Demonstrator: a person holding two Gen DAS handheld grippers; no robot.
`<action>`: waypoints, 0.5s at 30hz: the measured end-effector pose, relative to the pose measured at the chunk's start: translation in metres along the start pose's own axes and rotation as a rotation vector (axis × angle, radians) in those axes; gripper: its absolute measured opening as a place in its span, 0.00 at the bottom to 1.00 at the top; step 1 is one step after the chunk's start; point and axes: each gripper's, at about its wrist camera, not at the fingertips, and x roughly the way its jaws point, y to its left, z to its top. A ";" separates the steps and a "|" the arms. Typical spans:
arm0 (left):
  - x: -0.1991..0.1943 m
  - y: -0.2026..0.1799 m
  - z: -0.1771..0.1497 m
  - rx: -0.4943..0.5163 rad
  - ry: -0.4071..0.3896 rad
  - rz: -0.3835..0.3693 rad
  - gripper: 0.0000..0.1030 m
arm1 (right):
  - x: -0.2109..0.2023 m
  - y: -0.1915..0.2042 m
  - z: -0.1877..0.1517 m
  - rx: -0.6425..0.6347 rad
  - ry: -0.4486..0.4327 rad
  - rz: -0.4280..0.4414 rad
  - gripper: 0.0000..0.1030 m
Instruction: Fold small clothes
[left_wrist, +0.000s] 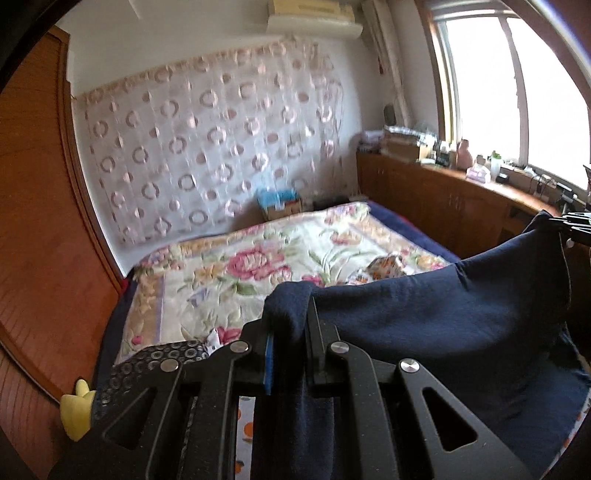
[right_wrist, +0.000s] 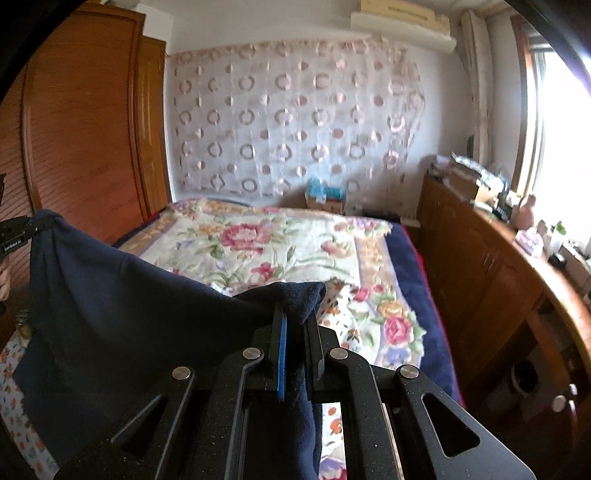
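Dark navy fleece garment stretched in the air above the floral quilted bed; left gripper jaws clamped on one corner, right gripper jaws clamped on the other; cloth sagging between, toward 6 o'clock.

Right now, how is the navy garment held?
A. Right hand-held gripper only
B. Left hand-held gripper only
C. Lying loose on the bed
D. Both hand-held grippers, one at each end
D: the left hand-held gripper and the right hand-held gripper each pinch a bunched end of the garment, which spans between them above the bed.
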 end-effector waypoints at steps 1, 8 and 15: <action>0.009 0.001 -0.002 -0.001 0.016 -0.002 0.13 | 0.009 -0.003 0.003 0.006 0.017 0.005 0.07; 0.059 -0.002 -0.018 -0.003 0.121 -0.014 0.13 | 0.054 -0.022 0.005 0.037 0.122 0.025 0.07; 0.085 -0.001 -0.019 0.003 0.159 -0.006 0.17 | 0.056 -0.022 0.006 0.049 0.165 0.023 0.07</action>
